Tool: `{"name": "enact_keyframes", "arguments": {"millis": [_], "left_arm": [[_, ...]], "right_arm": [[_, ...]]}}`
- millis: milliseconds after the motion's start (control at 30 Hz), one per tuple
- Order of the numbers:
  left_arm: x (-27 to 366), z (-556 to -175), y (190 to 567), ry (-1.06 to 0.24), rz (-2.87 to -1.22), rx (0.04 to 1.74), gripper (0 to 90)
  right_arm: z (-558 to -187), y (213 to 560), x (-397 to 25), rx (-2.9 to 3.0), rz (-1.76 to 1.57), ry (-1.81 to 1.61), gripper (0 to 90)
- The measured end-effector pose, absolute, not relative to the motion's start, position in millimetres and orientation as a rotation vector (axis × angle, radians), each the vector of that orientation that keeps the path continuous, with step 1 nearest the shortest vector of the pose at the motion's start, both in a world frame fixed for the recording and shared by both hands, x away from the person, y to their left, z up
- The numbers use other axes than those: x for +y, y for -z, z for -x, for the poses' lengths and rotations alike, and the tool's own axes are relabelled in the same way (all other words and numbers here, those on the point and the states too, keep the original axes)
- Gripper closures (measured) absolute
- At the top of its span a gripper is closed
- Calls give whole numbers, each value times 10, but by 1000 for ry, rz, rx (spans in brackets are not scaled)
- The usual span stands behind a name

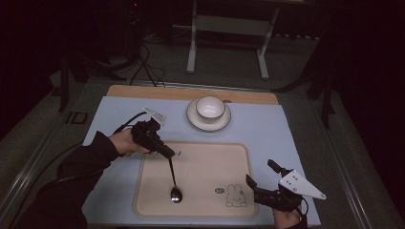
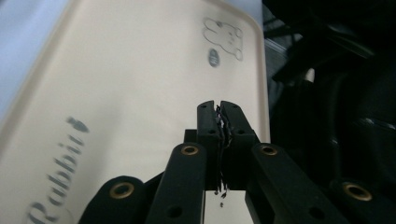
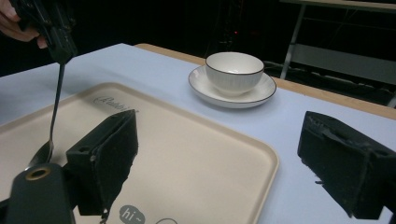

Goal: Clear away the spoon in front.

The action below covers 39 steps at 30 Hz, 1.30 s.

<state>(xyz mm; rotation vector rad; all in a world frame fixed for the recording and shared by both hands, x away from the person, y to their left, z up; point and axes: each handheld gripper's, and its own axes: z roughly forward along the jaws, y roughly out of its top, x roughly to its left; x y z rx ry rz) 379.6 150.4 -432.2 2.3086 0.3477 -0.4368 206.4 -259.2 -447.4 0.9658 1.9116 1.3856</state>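
In the high view, the left gripper [image 1: 165, 151], left of centre, has its jaws clamped on the handle of a dark spoon [image 1: 174, 183] hanging down, its bowl at the cream tray [image 1: 200, 210]. The right gripper [image 1: 260, 183], at lower right, holds nothing, its jaws spread wide. A white cup [image 1: 210, 107] sits on a saucer [image 1: 193, 119] above the tray on the blue tabletop [image 1: 267, 129].
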Motion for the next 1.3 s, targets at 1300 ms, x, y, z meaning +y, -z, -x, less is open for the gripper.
{"name": "enact_keyframes", "arguments": {"millis": [1300], "left_arm": [[1365, -4075, 5061, 285, -2147, 517, 757]], "right_arm": [[-2082, 4489, -2610, 1923, -978, -1399, 131]]}}
